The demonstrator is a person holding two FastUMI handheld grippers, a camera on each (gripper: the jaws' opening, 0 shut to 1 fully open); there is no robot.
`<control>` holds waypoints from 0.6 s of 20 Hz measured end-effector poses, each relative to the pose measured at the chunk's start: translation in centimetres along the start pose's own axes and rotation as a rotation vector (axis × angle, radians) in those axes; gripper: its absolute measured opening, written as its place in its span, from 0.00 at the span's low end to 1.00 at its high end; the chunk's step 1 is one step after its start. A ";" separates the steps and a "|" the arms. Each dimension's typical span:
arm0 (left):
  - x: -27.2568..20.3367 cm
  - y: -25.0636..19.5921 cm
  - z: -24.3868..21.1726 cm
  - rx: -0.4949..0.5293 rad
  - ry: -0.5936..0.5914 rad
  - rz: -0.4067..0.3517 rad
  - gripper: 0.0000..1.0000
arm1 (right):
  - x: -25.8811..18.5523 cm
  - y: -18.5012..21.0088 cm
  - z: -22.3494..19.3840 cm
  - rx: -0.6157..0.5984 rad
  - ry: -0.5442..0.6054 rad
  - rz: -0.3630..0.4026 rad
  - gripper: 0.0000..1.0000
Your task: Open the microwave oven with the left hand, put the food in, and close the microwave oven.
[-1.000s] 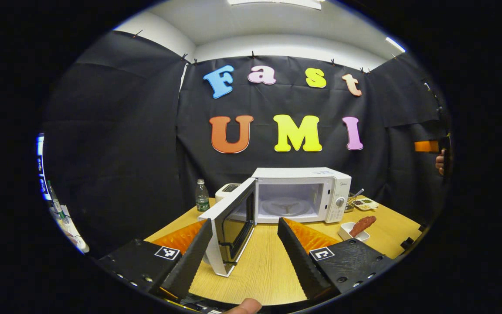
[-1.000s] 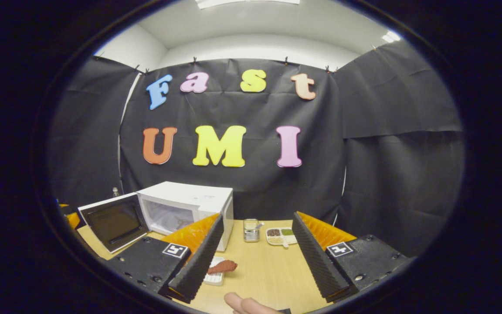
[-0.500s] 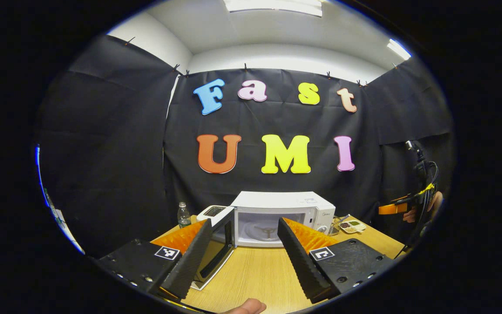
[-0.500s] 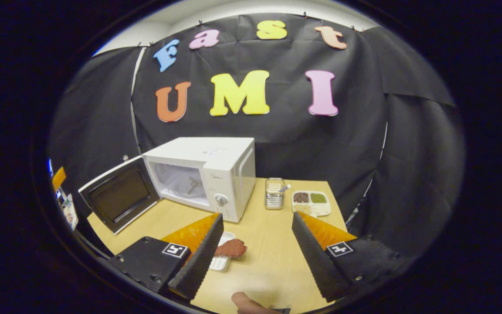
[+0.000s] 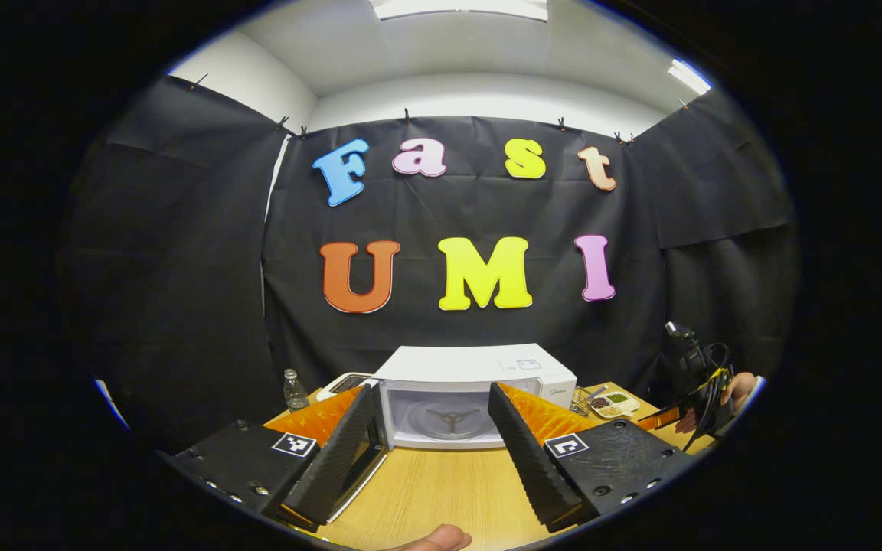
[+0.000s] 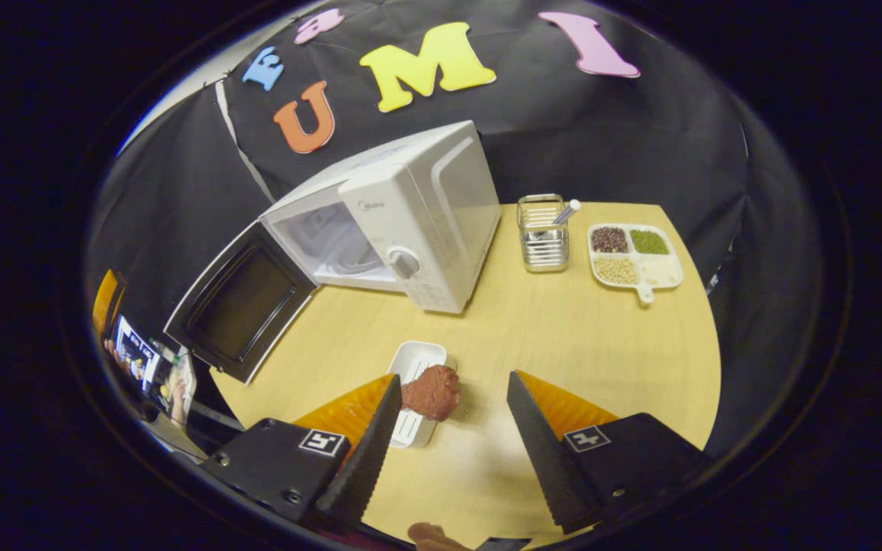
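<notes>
The reddish-brown food lies on a white dish before the microwave oven, whose door hangs wide open. The right gripper hovers spread above it. The left gripper, also spread, faces the oven.

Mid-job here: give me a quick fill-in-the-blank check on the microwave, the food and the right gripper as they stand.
The microwave door stands ____.
The reddish food lies on a small ____ dish.
The right gripper hangs over the food with its fingers ____.
Next to the wire rack sits a divided tray with ____ compartments.

Missing words: open; white; open; four
</notes>
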State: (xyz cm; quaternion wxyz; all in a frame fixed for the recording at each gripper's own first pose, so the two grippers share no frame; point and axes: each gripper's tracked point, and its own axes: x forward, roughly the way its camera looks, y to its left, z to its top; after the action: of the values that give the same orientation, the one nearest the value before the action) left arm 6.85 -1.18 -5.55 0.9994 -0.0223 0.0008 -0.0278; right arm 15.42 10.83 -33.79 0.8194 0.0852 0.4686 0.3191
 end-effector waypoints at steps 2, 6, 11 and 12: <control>0.4 -0.2 -0.3 0.008 0.014 0.007 0.92 | 1.3 0.0 -0.7 0.021 0.036 0.056 0.71; 0.3 -0.1 -0.7 0.036 0.034 0.029 0.93 | 3.4 0.7 -2.2 0.112 0.131 0.164 0.69; -0.1 0.8 -1.2 0.037 0.045 0.037 0.82 | 4.8 1.1 -3.3 0.204 0.188 0.262 0.34; -0.1 1.2 -1.4 0.034 0.048 0.041 0.92 | 4.7 1.2 -3.6 0.231 0.205 0.274 0.26</control>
State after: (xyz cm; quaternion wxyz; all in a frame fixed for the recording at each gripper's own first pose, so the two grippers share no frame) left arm 6.76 -0.04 -7.05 0.9997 -0.0047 0.0247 -0.0079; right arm 13.64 14.02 -38.58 0.7010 0.2085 0.5671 0.3789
